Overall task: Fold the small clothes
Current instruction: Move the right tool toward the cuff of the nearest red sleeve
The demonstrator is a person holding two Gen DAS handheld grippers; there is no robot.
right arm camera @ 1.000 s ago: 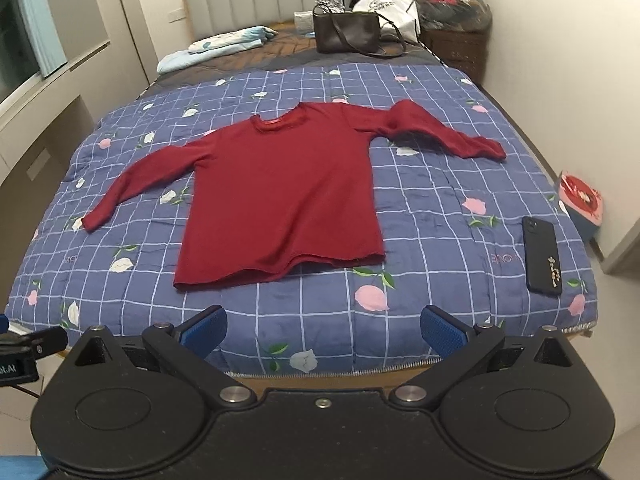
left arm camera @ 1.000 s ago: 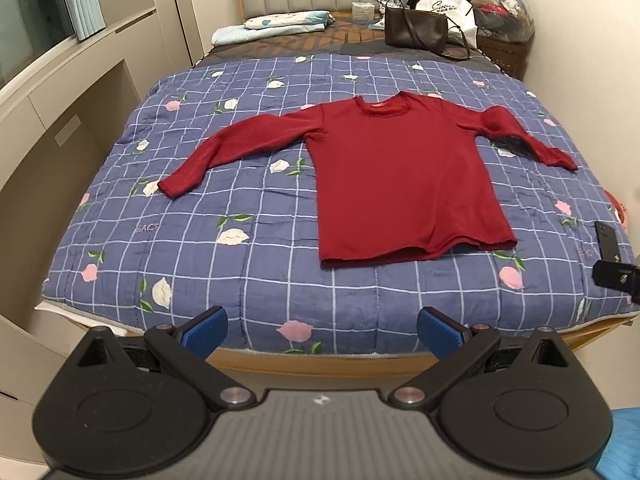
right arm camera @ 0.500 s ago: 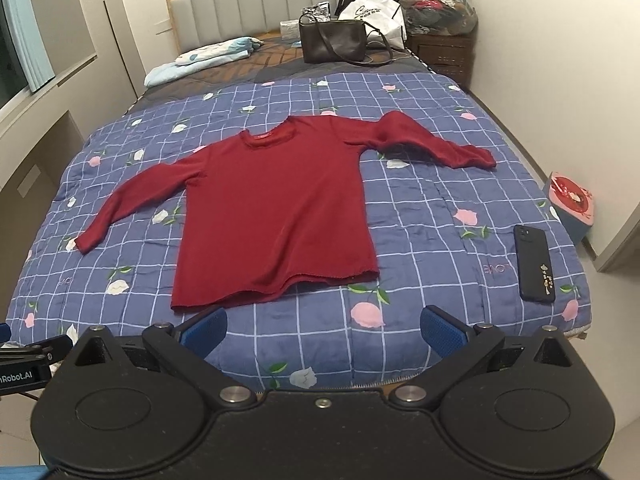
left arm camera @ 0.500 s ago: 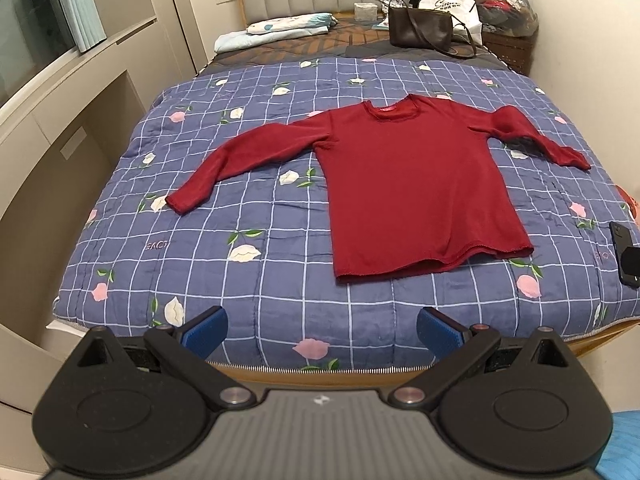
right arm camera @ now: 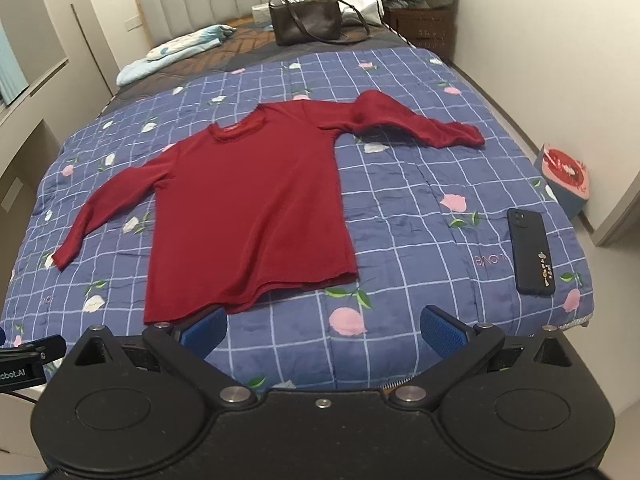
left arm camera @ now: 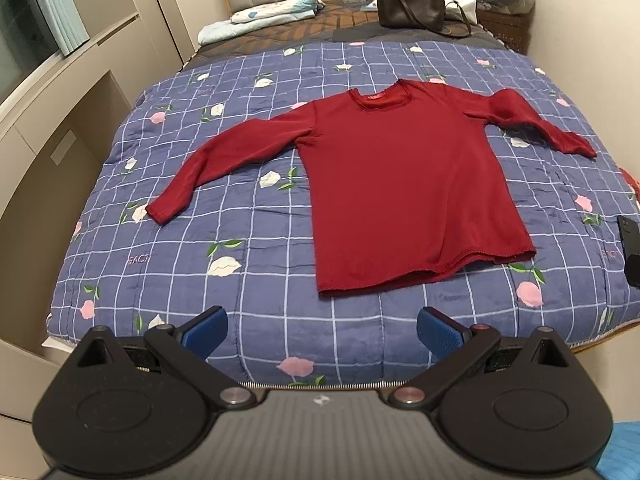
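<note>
**Fold not begun — both grippers closing in on the bed**

Progress: nothing folded yet. The red long-sleeve top lies flat, front up, spread on the blue checked quilt of the bed, neck toward the headboard, hem toward the foot. Its sleeve on the view's left runs out straight and angled down; the other sleeve is bunched w/ a hump near the shoulder (may want smoothing first, as I judge it). All the folds are left: sleeves in, then body.

Left gripper hovers over the foot edge of the bed, fingers wide apart, nothing between them. Right gripper likewise, fingers spread wide and empty; its left fingertip sits just by the hem corner in the picture, but contact can't be told. A dark phone lies on the quilt near the right edge, well apart from the top. A brown handbag stands at the head end.

Vs. the earlier frames: both cameras have moved fwd and in over the bed, so the top sits lower and larger in each view. The top itself hasn't shifted; sleeves, phone same places. Fingers were as wide then as now.
</note>
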